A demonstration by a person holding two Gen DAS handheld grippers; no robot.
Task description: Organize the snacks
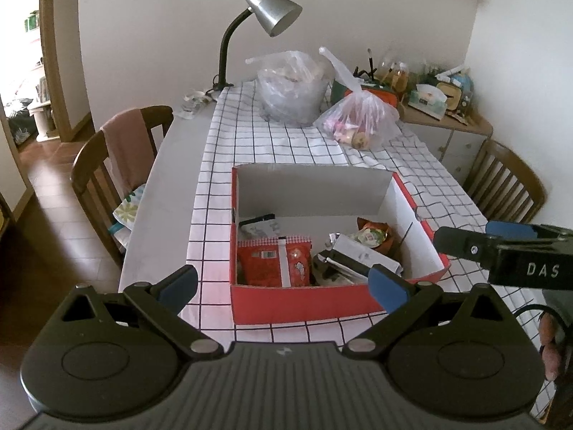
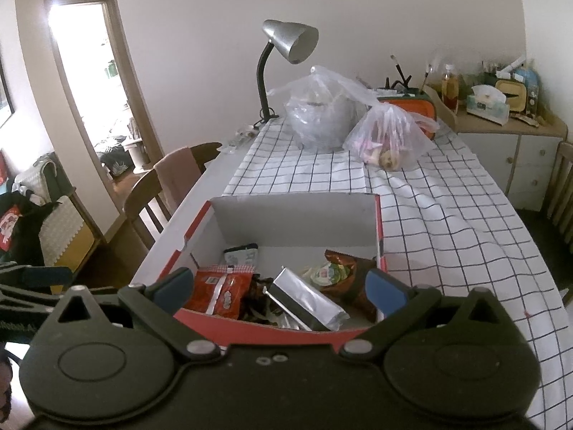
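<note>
A red cardboard box [image 1: 301, 301] with a white inside stands on the checked tablecloth, also in the right wrist view [image 2: 272, 333]. It holds a red snack packet [image 1: 274, 261] [image 2: 222, 292], a silver packet [image 1: 365, 254] [image 2: 308, 302], a brown-green packet [image 1: 374, 234] [image 2: 340, 270] and a white-black packet [image 1: 258, 227] [image 2: 241, 254]. My left gripper [image 1: 283, 285] is open and empty in front of the box's near wall. My right gripper [image 2: 279, 286] is open and empty above the box's near edge; it also shows at the right of the left wrist view [image 1: 501, 247].
At the table's far end stand a lamp [image 1: 272, 10] [image 2: 290, 39], a clear bag over a pot [image 1: 292, 87] [image 2: 322, 114] and a bag of snacks [image 1: 361, 118] [image 2: 390, 136]. Chairs [image 1: 107, 179] [image 1: 508, 186] flank the table. A cluttered side cabinet [image 2: 501, 132] is at back right.
</note>
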